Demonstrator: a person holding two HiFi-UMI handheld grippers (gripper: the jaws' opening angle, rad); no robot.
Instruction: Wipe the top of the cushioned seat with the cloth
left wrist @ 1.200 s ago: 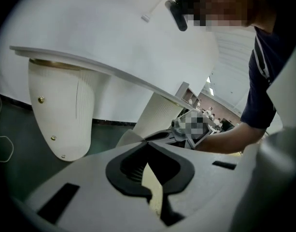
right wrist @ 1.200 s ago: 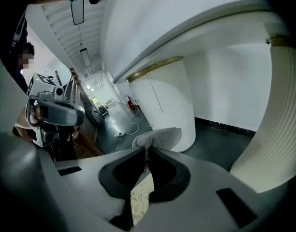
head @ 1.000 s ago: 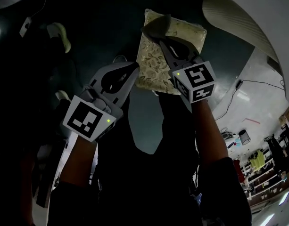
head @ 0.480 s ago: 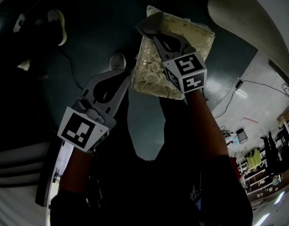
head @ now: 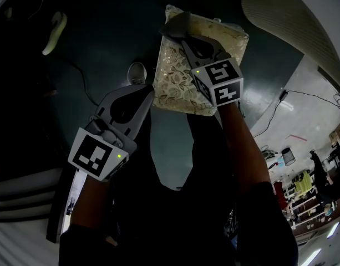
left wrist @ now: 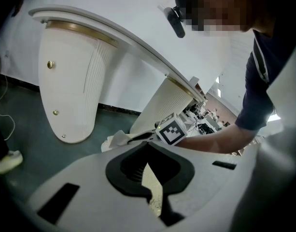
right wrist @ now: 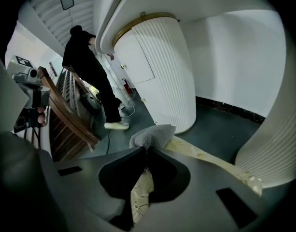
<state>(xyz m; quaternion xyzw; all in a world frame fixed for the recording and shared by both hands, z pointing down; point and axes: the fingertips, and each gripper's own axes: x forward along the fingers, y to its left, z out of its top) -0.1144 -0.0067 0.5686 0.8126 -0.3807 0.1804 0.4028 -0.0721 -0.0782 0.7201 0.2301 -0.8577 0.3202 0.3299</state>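
A person leans over a cream, leaf-patterned cushioned seat (head: 178,76) on a dark green floor (head: 97,43), a hand-held gripper in each hand. The right hand-held gripper (head: 182,37) has its jaws clamped on a bunched grey cloth (head: 174,25), which rests on the far end of the seat's top; the right gripper view shows the cloth's fluffy fold sticking out past the pressed-together tips, with the cushion beneath. The left hand-held gripper (head: 149,92) has its jaws drawn together at the seat's left edge; whether they catch the fabric cannot be told, though a strip of it shows behind the tips in the left gripper view. A white fluted column (right wrist: 162,66) and a second person in dark clothing (right wrist: 90,71) stand beyond.
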